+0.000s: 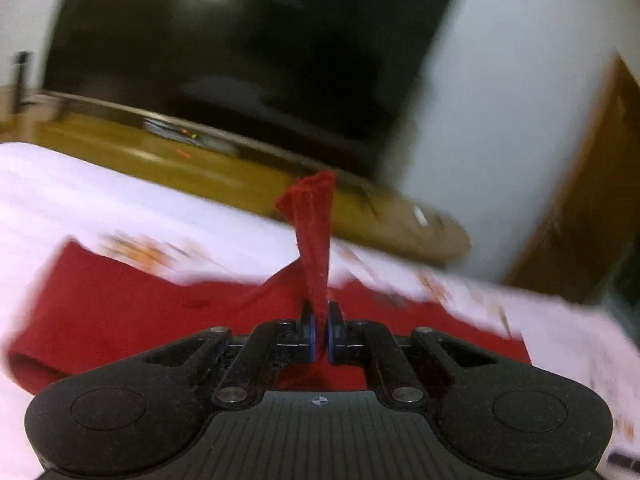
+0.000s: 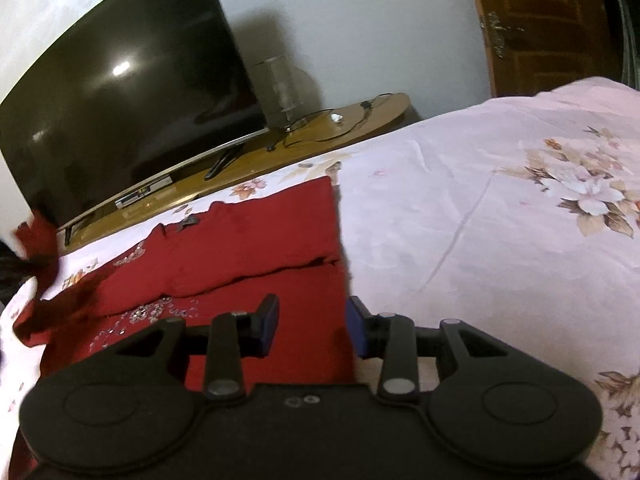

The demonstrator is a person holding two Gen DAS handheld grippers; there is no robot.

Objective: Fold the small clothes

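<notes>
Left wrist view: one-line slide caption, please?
Left tool shut on a lifted strip of the red knit garment above the floral bedsheet.

A large dark television (image 2: 120,112) stands on a long wooden cabinet (image 2: 320,128) against a pale wall (image 2: 360,20), a ceiling light glinting in its screen. Cables and what looks like a set-top box (image 2: 144,196) lie on the cabinet. A brown panelled door (image 2: 552,20) stands to the right. A bed with a floral sheet (image 2: 500,220) fills the foreground.
</notes>
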